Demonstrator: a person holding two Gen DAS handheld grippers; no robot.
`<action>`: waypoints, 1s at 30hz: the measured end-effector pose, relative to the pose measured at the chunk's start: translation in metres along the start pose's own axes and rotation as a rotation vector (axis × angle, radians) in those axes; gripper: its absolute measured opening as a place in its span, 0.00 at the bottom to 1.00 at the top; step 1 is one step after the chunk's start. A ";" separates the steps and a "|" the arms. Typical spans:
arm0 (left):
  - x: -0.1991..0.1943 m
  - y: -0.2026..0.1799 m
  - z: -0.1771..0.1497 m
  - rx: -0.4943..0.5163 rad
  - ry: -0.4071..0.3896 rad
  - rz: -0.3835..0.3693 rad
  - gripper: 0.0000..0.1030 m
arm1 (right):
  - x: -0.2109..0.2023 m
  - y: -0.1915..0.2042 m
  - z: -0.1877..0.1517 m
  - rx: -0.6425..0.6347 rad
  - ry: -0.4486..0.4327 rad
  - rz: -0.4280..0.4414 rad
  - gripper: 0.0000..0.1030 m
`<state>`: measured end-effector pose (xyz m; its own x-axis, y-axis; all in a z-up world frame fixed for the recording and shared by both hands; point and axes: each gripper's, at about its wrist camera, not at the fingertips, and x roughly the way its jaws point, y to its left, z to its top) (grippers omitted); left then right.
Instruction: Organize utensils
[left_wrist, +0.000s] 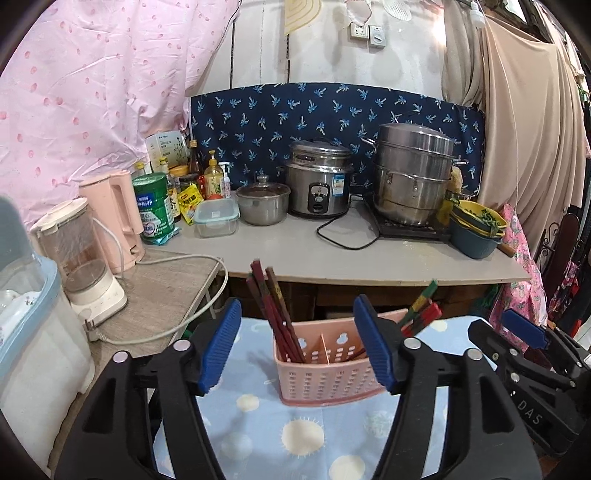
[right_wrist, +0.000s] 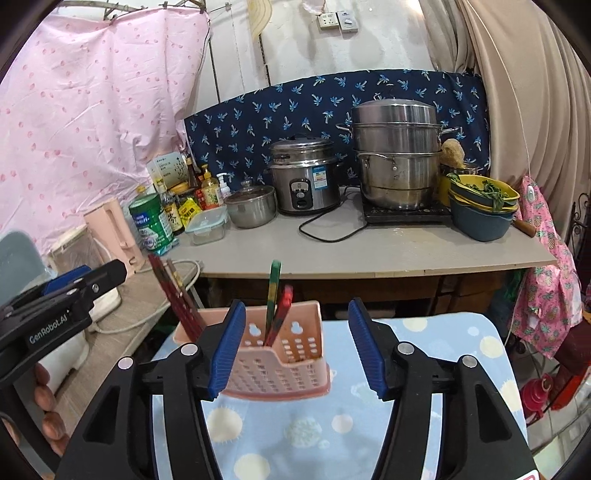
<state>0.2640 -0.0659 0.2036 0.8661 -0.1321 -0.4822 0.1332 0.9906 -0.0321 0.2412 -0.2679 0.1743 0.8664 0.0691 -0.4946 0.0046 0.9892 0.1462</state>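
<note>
Pink holder (left_wrist: 327, 363) with dark red chopsticks (left_wrist: 275, 314) stands ahead between your left gripper's (left_wrist: 295, 349) gaping, empty jaws; your right gripper (right_wrist: 297, 343) likewise gapes empty.

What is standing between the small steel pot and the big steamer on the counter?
The rice cooker stands between the small pot and the steamer; both views show it.

Two wrist views, side by side, angled down, close on shared pink holder (left_wrist: 325, 365), counter (right_wrist: 369, 251) behind

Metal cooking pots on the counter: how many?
3: small lidded pot left, rice cooker in the middle, stacked steamer pot right on the hob. Others may be hidden.
</note>
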 end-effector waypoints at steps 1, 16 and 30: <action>-0.003 0.001 -0.004 -0.004 0.003 0.005 0.66 | -0.003 0.000 -0.005 -0.002 0.004 -0.004 0.57; -0.041 0.015 -0.090 0.005 0.077 0.064 0.86 | -0.056 0.005 -0.093 -0.049 0.059 -0.087 0.77; -0.062 0.015 -0.155 0.024 0.147 0.079 0.88 | -0.074 0.006 -0.155 -0.032 0.126 -0.148 0.81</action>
<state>0.1380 -0.0373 0.0975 0.7947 -0.0453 -0.6054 0.0802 0.9963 0.0307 0.0994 -0.2473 0.0791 0.7878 -0.0634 -0.6126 0.1094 0.9933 0.0378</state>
